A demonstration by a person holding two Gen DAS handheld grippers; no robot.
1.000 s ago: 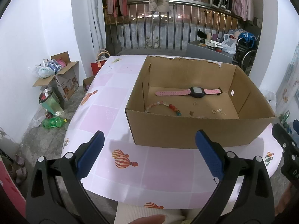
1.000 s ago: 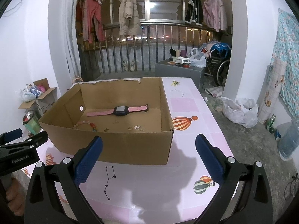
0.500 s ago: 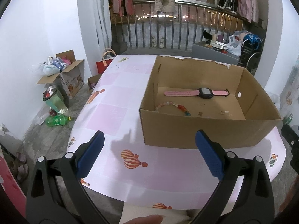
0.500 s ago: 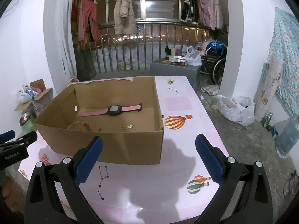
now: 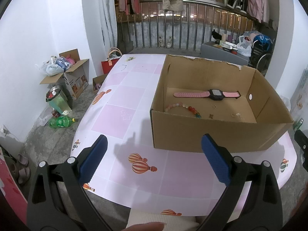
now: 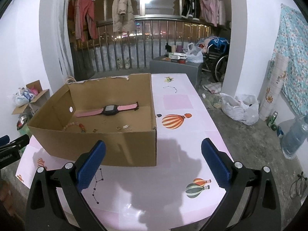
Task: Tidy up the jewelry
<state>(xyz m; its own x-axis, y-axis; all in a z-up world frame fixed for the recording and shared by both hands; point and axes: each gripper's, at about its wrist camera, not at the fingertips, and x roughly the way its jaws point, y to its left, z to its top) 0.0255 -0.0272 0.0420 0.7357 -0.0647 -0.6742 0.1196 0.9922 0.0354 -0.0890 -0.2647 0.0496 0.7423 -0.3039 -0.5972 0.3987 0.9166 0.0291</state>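
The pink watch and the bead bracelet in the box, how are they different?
The pink watch is a flat strap with a dark face, laid out straight; the bead bracelet is a string of round beads, pale pink running to red and green, lying in a curve. The watch lies toward the far wall of the cardboard box; the bracelet lies toward the near wall. Both rest on the box floor, untouched by either gripper.

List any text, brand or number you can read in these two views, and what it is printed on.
Left gripper, seen at the right wrist view's edge: white lettering on its black body, cut off and too blurred to read.
Printed brown cardboard carton on the floor: print too small to read.
Dark face of the pink-strapped watch: no legible digits.
Nothing else carries text.
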